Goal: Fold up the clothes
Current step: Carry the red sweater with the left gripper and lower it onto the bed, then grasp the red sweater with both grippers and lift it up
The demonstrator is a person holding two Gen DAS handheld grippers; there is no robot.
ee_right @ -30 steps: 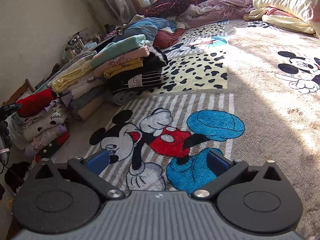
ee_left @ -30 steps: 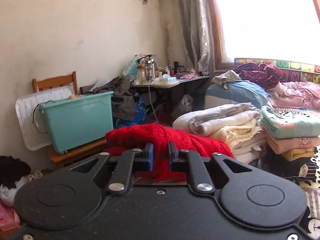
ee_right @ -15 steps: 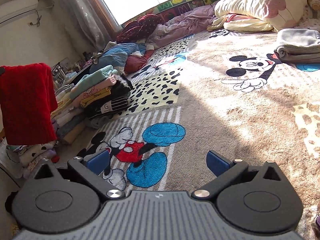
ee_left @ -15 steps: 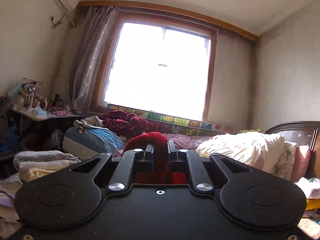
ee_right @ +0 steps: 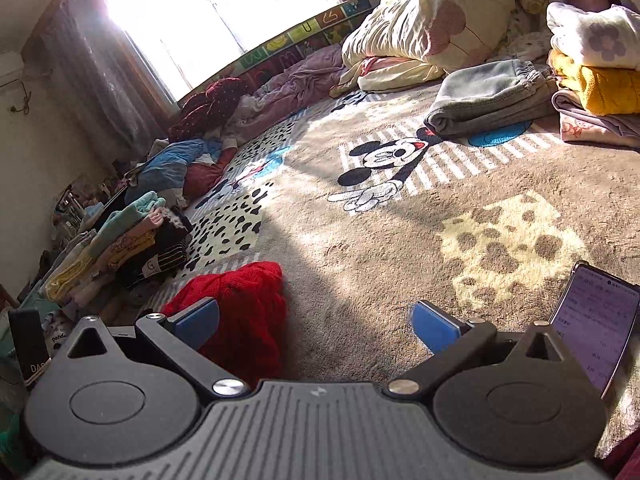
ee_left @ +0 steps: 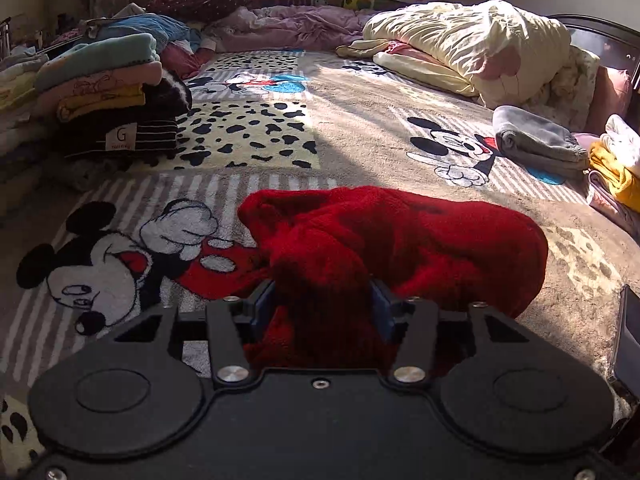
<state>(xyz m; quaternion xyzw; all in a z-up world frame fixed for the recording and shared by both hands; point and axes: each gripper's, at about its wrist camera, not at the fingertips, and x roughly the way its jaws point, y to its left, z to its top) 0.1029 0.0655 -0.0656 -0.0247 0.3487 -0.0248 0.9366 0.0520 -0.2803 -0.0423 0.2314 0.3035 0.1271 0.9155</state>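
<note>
Sunlit and spread with a cartoon-mouse blanket (ee_left: 360, 128), the bed serves as the folding surface. At the blanket's near edge the red garment (ee_left: 400, 240) is seen lying in a crumpled heap, not yet spread or folded. The left gripper (ee_left: 322, 304) is placed over the heap's near side; its jaws are opening, with a bunched fold of the red fabric between the pads, so the garment appears to be in the course of release onto the blanket. The right gripper (ee_right: 316, 320) is held just to the right of the red heap with its jaws released wide and nothing between them. Left of the red garment, a stack of folded clothes (ee_left: 108, 92) is seen, and a folded grey garment (ee_right: 488, 96) lies far beyond it, beside a smaller pile (ee_right: 596, 76). Much folding is judged done; for the red piece, flattening and every fold remain
</note>
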